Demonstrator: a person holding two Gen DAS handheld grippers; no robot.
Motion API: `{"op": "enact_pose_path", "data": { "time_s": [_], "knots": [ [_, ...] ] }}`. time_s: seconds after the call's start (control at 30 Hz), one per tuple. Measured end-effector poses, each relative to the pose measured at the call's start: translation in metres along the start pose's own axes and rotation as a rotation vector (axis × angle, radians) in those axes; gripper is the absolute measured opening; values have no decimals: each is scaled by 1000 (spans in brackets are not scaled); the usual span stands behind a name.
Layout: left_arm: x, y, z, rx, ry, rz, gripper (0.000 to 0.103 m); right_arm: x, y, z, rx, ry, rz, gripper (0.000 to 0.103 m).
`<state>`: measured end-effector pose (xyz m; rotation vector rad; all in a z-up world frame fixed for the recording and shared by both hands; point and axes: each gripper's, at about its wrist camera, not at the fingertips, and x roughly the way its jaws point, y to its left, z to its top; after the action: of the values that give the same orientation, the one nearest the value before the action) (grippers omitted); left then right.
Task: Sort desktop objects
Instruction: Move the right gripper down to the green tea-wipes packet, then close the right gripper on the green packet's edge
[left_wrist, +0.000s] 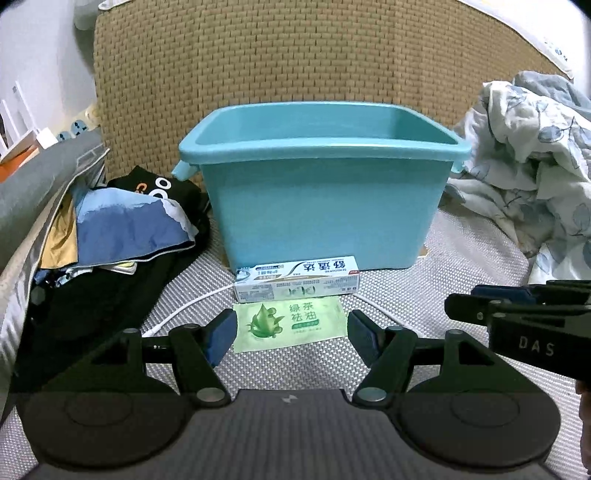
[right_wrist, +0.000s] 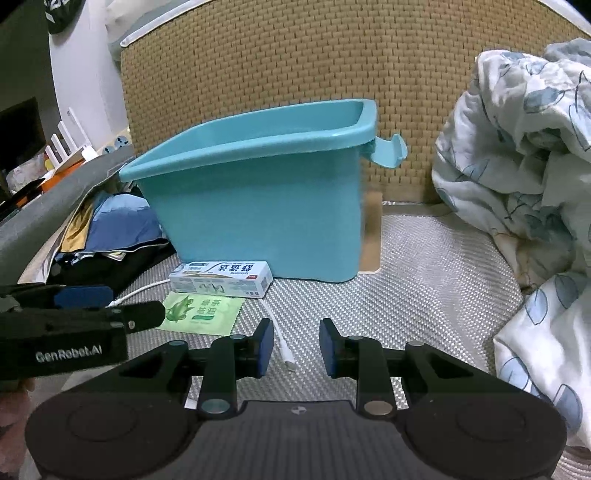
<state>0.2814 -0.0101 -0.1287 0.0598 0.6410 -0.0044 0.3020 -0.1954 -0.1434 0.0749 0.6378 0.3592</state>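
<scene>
A green sachet lies flat on the woven grey mat, just in front of a white toothpaste box. Behind both stands a teal plastic bin, whose inside I cannot see. My left gripper is open, its blue pads flanking the sachet's two short edges without visibly pressing on it. In the right wrist view the sachet and box sit left of centre before the bin. My right gripper is open. A white cable plug lies on the mat below its gap.
The white cable runs across the mat under the sachet. A pile of dark and blue clothes lies left, beside a grey padded rail. A rumpled floral quilt fills the right. A woven headboard closes the back.
</scene>
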Motion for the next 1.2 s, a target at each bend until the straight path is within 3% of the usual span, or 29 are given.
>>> {"op": "enact_pose_path", "data": {
  "time_s": [0.57, 1.2],
  "knots": [
    [-5, 11, 1, -37, 0, -5, 70, -11, 21, 9, -32, -18, 2, 31],
    [6, 21, 2, -52, 5, 17, 70, -11, 34, 22, -3, -43, 20, 38]
  ]
}}
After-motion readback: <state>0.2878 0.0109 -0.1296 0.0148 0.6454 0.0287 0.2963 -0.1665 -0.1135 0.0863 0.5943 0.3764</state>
